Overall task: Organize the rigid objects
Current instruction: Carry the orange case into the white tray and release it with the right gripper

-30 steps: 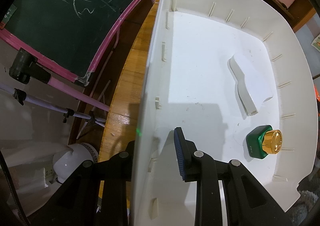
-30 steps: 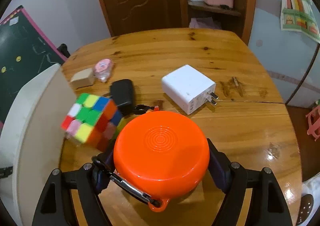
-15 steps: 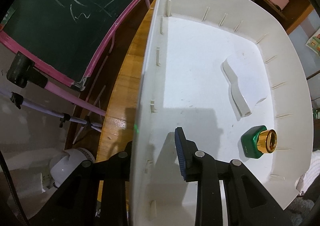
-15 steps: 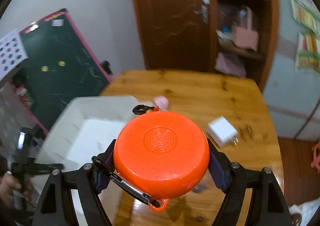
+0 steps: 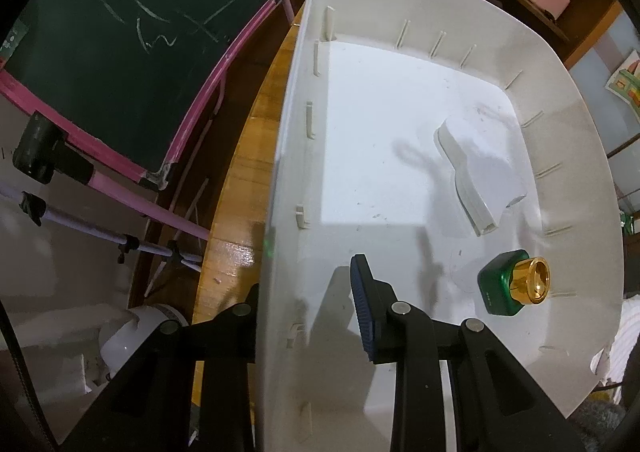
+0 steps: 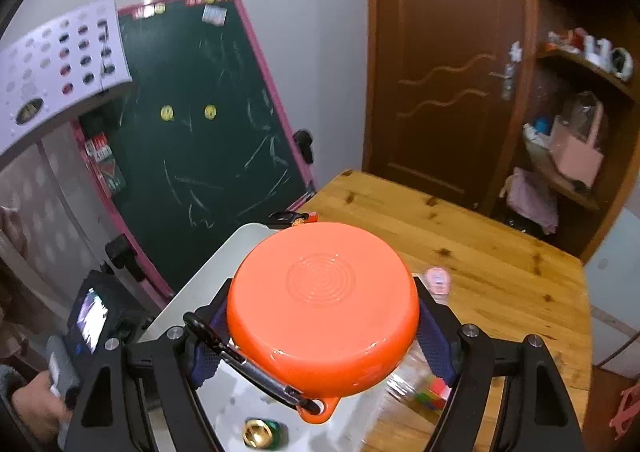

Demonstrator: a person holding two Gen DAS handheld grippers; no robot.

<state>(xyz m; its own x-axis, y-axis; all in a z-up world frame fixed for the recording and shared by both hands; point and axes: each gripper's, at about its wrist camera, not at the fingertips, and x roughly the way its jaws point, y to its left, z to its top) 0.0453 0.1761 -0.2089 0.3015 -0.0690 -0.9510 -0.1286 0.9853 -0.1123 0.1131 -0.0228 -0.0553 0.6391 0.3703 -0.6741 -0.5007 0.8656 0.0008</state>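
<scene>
My left gripper (image 5: 308, 304) is shut on the left wall of a white bin (image 5: 280, 180), one finger inside, one outside. In the bin lie a green bottle with a gold cap (image 5: 514, 286) and a white flat piece (image 5: 480, 172). My right gripper (image 6: 320, 336) is shut on a round orange case (image 6: 324, 304) with a black carabiner clip (image 6: 256, 372). It holds the case above the bin (image 6: 196, 292). The green and gold bottle (image 6: 262, 432) shows below it.
A green chalkboard with a pink frame (image 5: 120, 52) stands left of the wooden table (image 6: 500, 272). On the table lie a pink round item (image 6: 438, 280) and a colour cube (image 6: 432, 392). A door and shelves are behind.
My right gripper has lifted the orange case off the table and swung it left over the bin. The left gripper stays clamped on the bin wall, and the bin has tilted slightly.
</scene>
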